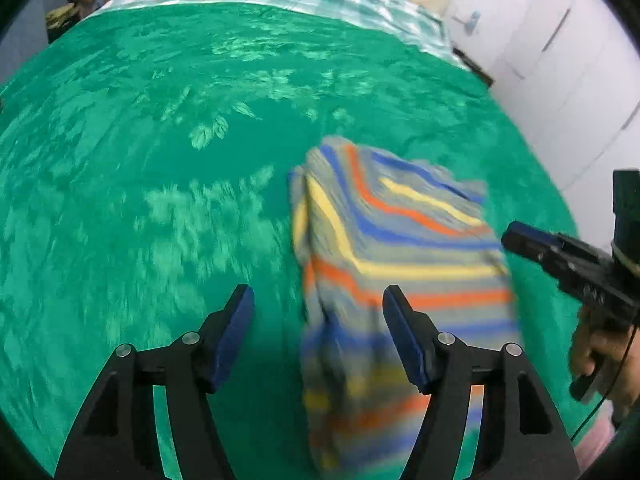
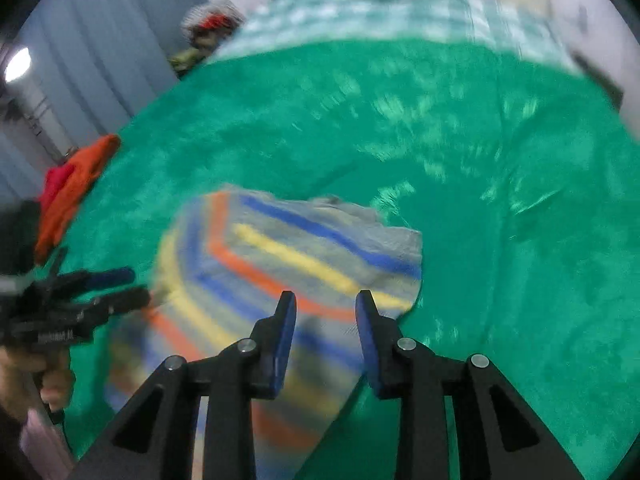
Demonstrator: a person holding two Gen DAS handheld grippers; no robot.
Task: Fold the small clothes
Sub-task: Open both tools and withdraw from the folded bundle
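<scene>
On the green blanket (image 1: 140, 208), the striped garment (image 1: 400, 248) lies beneath both grippers; left gripper (image 1: 318, 300) and right gripper (image 2: 326, 304) stand open, gripping nothing.

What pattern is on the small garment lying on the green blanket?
Grey with blue, orange and yellow stripes; the striped garment shows best in the left wrist view.

No text can be read here. The one trace of lettering is a short pale line printed on the black body of the left gripper (image 2: 132, 290), seen from the right wrist view near the left edge of the picture; blur leaves its characters illegible. The striped garment (image 1: 400, 248) shows only coloured bands, no label or brand, and the green blanket (image 1: 160, 160) shows only a leaf pattern, no writing.
</scene>
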